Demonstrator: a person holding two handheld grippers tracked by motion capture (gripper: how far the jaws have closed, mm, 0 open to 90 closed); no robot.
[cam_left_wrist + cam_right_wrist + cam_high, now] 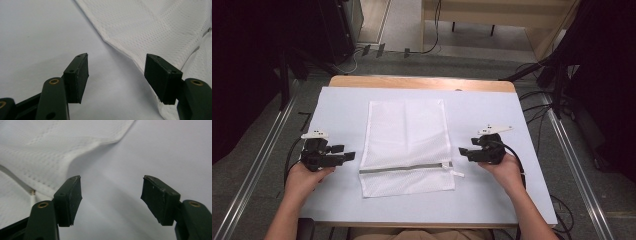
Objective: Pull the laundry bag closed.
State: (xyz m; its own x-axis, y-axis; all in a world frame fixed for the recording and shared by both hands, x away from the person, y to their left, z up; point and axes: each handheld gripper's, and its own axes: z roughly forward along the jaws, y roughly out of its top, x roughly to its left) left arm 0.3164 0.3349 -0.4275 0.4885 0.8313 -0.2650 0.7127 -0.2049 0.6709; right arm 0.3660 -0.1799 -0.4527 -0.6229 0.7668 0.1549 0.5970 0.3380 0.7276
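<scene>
White covering spreads over the desk (492, 200), whose wooden edge shows along the far side, and the largest thing lying on it is a white mesh laundry bag (404, 135), flat and roughly rectangular, set between the two sets of fingers. A grey zipper (404, 169) runs across the bag near its close end, with a small white pull tab (457, 173) sticking out at the end nearest the right gripper. In the high view the left gripper (346, 152) rests in the person's left hand (304, 175) just off the bag's left edge, its tips pointing toward the mesh but apart from it. The right gripper (463, 151) sits in the right hand (504, 167) just beside the bag's right edge, level with the zipper's end, also clear of the cloth. In the left gripper view, the left fingers (77, 75) stand wide and released, with bare desk between them; the bag's hemmed edge (125, 53) runs diagonally ahead of them and passes behind the right-hand pad, though whether that pad touches the cloth I cannot tell. In the right gripper view, the right fingers (70, 200) are likewise spread and released, holding nothing, bare desk between them, and the bag's folded hem (75, 152) lies ahead and to their left, with a tiny metal zipper end (32, 192) just beside the left-hand pad.
</scene>
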